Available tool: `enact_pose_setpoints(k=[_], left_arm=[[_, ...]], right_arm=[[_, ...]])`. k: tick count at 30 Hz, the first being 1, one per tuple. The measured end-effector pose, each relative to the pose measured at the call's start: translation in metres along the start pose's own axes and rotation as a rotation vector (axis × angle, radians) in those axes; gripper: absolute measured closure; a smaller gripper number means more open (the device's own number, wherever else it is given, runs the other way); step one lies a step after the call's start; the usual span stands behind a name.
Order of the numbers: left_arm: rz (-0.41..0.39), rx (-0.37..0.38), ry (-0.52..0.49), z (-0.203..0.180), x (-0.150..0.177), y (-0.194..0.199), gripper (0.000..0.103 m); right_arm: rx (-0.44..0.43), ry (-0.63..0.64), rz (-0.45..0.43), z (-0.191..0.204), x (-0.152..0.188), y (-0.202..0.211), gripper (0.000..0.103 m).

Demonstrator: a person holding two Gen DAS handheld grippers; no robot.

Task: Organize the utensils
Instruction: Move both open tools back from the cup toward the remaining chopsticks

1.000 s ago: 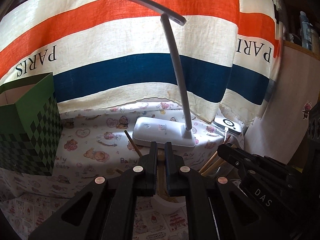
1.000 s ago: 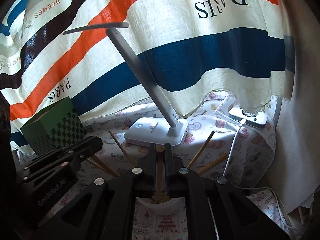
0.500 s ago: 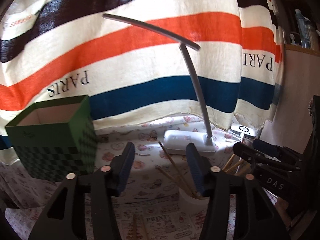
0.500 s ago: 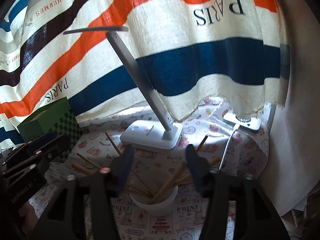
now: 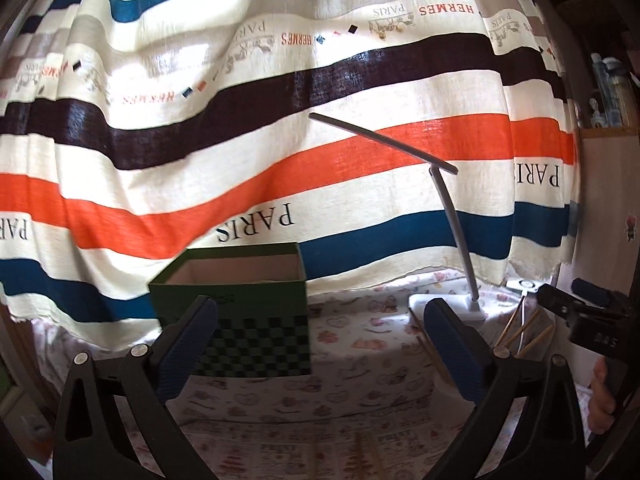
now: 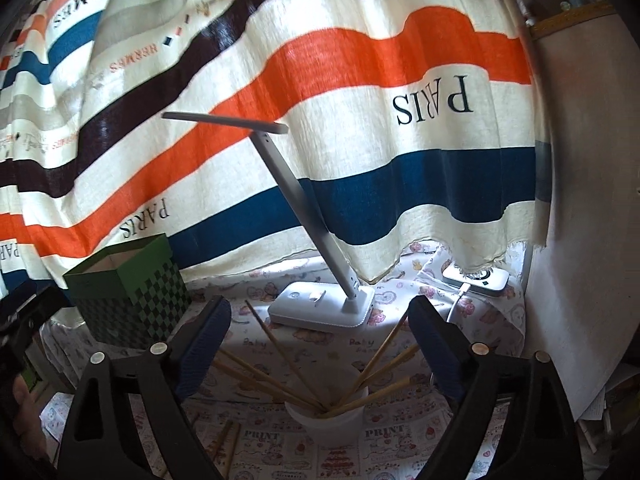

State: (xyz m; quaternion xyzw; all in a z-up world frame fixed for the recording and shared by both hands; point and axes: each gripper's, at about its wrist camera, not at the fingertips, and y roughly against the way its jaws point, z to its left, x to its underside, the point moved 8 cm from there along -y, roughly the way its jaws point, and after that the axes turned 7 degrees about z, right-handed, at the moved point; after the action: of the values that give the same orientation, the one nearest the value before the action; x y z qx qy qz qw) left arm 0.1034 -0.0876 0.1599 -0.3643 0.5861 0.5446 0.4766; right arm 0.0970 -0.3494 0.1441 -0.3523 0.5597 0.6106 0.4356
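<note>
Slim wooden chopsticks (image 6: 276,376) fan out of a small white round cup (image 6: 326,420) that stands on the table (image 6: 320,344), which is covered with a soft cloth printed in pastel cartoon figures. Two more chopsticks (image 6: 226,444) lie flat on the cloth just left of the cup. The right hand-held gripper (image 6: 320,348) hangs above the cup with its ribbed blue-padded fingers (image 6: 204,344) spread wide and nothing between them. The left hand-held gripper (image 5: 320,344) is likewise spread apart and empty, facing a square green box (image 5: 244,320) with a checkered lower half and an open top. A white desk lamp (image 6: 324,304) with a flat rectangular base and thin bar head stands behind the cup. A coarse woven curtain (image 6: 360,80) in orange, blue, dark brown and cream stripes hangs behind the table.
</note>
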Motion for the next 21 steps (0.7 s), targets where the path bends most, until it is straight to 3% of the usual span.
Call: enact_pose_setpoints(k=[3,11,14,21], left_arm=[[0.000,-0.011,-0.012,0.007,0.009,0.014,0.001],[0.020,-0.024,0.012,0.023,0.047,0.042,0.001],[0.048,-0.012,0.025,0.027,0.066,0.047,0.001],[0.081,-0.073,0.043,0.041,0.113,0.052,0.001]], right_arm=[[-0.011,0.001,-0.004,0.007,0.013,0.010,0.001],[-0.007,0.134,-0.003,0.049,0.034,0.033,0.001],[-0.031,0.146,0.014,0.059,0.053,0.039,0.001],[-0.054,0.137,0.080,0.066,0.094,0.030,0.001]])
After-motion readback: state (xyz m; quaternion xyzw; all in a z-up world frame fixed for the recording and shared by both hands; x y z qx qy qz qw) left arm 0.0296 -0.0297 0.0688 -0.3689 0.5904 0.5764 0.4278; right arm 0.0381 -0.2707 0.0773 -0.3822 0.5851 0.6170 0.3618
